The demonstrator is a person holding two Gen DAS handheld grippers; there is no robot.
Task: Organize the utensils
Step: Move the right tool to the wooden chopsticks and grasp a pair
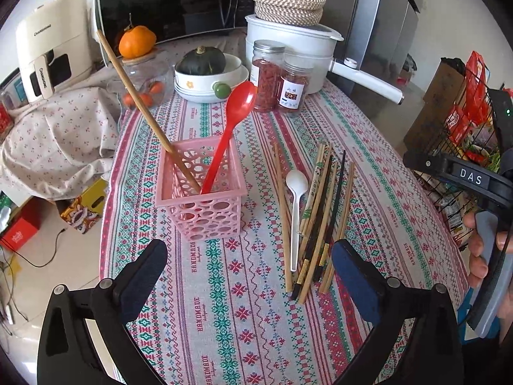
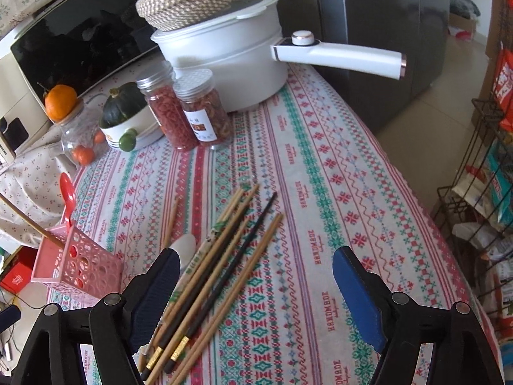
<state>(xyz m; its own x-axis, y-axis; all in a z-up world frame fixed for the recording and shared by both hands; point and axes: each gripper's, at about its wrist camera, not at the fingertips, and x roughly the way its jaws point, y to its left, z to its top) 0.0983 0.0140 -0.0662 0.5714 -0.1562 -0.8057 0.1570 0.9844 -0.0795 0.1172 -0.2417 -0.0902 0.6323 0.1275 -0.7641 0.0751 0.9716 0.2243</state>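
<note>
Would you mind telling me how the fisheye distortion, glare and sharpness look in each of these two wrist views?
Left wrist view: dark corners, the table edges bow outward, daylight is even, and the pink basket and chopsticks are sharp. Right wrist view: the same curving, the microwave door mirrors the room, and the white spoon beside the right claw looks soft.

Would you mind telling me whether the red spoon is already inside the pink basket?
Yes: the red spoon stands handle-down inside the pink basket, leaning beside a wooden chopstick.
</note>
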